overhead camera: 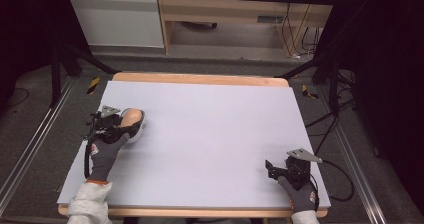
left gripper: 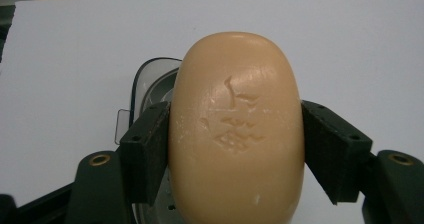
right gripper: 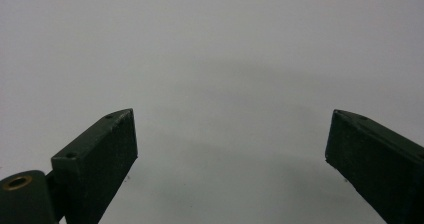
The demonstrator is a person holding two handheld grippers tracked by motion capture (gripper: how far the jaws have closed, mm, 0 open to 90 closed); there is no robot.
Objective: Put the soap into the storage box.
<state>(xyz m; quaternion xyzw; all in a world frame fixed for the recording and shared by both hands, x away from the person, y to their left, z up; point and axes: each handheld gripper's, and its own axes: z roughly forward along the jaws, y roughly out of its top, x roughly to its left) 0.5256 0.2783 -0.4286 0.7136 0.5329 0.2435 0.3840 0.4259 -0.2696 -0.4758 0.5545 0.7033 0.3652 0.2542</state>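
The left gripper (left gripper: 235, 149) is closed on a bar of soap (left gripper: 236, 134), just above a soap dish (left gripper: 145, 84) at the left of the counter (overhead camera: 210, 129). The right gripper (right gripper: 230, 159) is wide open and holds nothing.

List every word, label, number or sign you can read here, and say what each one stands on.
No text reads clearly in these views.
Soap bar, held in the left gripper over a soap dish: a mark pressed into its top face, too shallow and blurred to read.
Label strip on the wooden furniture behind the table: too small to read.
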